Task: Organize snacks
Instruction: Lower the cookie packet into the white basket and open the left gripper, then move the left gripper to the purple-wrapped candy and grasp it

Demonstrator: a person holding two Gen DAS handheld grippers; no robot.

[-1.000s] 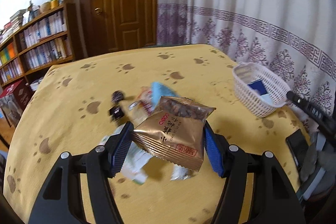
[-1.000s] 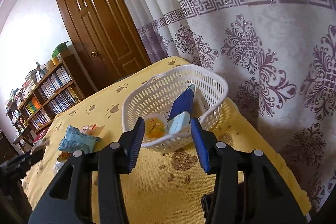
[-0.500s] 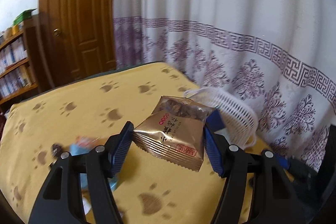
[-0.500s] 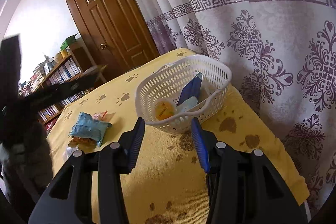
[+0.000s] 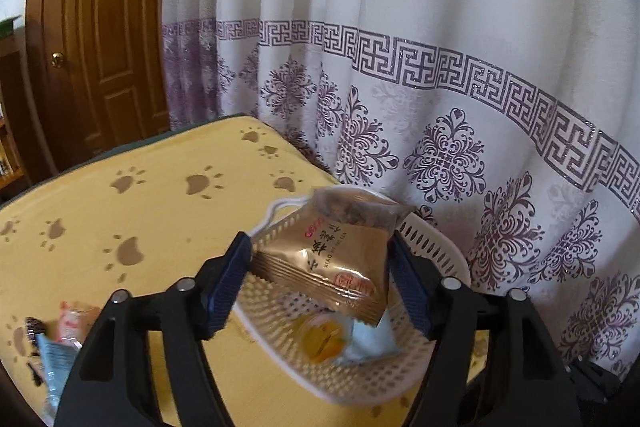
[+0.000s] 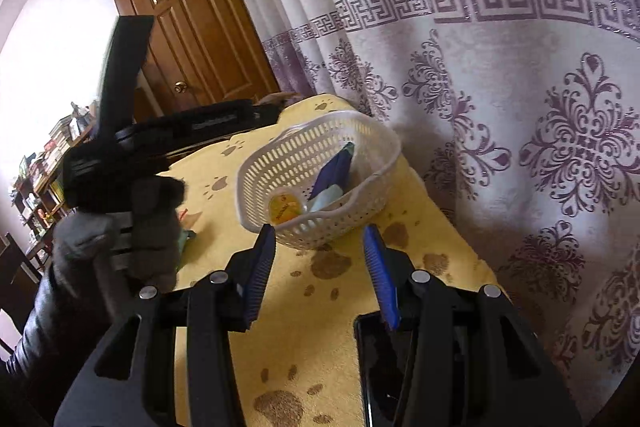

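Observation:
A brown-gold snack packet (image 5: pixel 332 259) hangs tilted between the blue pads of my left gripper (image 5: pixel 320 267), right above the white plastic basket (image 5: pixel 440 247). The jaws are opening, with the pads still touching the packet's edges. Inside the basket lie a yellow jelly cup (image 5: pixel 320 341) and a light-blue packet (image 5: pixel 372 343). In the right wrist view the basket (image 6: pixel 320 227) also holds an upright dark-blue packet (image 6: pixel 336 171). My right gripper (image 6: pixel 320 255) stands open just in front of the basket, with nothing between its fingers.
Loose snacks (image 5: pixel 60 347) lie on the yellow paw-print tablecloth (image 5: pixel 160 207) at the lower left. A gloved hand (image 6: pixel 152 227) holds the left gripper's body. A black phone-like slab (image 6: pixel 376 367) lies under my right gripper. The patterned curtain (image 5: pixel 440 107) hangs close behind the basket.
My left gripper has carried the brown packet to the right, from above the snack pile to over the basket, and its jaws stand slightly wider. The right gripper has drawn back a little.

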